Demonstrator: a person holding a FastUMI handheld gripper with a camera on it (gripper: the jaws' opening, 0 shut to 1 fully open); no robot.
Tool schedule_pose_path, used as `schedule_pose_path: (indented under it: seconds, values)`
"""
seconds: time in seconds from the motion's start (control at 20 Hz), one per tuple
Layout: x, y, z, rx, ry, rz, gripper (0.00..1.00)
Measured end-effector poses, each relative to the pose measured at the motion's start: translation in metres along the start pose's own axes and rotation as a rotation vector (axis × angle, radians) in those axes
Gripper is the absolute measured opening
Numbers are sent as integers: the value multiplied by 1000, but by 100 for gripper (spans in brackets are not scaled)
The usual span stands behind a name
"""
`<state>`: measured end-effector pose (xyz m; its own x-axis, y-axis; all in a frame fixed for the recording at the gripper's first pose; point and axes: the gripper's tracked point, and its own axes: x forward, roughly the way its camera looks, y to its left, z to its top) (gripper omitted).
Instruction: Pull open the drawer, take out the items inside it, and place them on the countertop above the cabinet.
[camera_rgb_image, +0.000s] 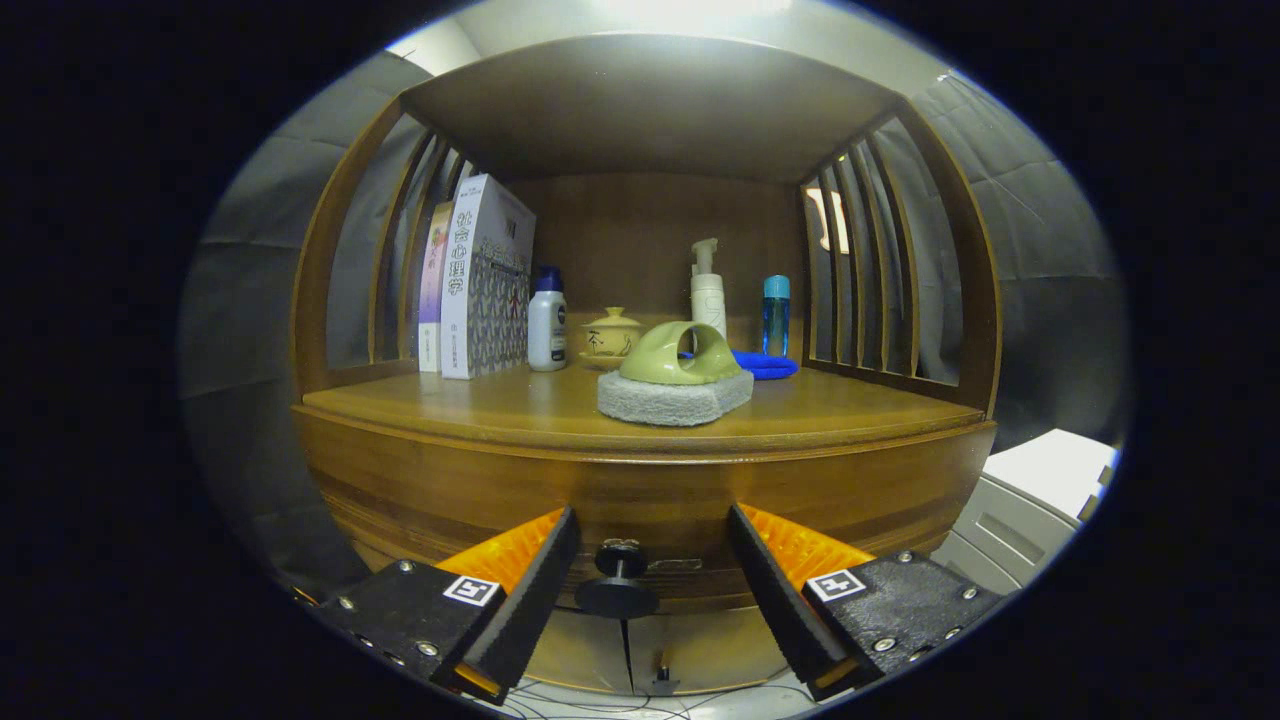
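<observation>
A wooden cabinet's drawer front (640, 490) faces me, closed, with a dark round knob (618, 580) low on it. My gripper (652, 545) is open, and the knob sits between its two fingers without either touching it. On the countertop (480, 405) above, near the front edge, rests a green-handled scrubber on a grey pad (676, 385). The drawer's contents are hidden.
At the back of the countertop stand books (480, 285), a white bottle with a blue cap (547, 322), a lidded cup (611, 335), a pump bottle (707, 290), a blue bottle (775, 315) and a blue cloth (765, 365). A white unit (1040, 490) stands right of the cabinet.
</observation>
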<state>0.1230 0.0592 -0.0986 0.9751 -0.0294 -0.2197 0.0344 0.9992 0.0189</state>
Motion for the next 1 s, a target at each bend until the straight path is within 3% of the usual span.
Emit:
schedule_pose_path:
  seconds: [0.3, 0.6, 0.8, 1.0]
  values:
    - [-25, -11, 24, 6, -20, 23, 95]
    - [-70, -10, 95, -55, -106, 72, 95]
    - [-108, -29, 124, -114, -145, 27, 95]
    - [-140, -42, 141, -69, -199, 0, 95]
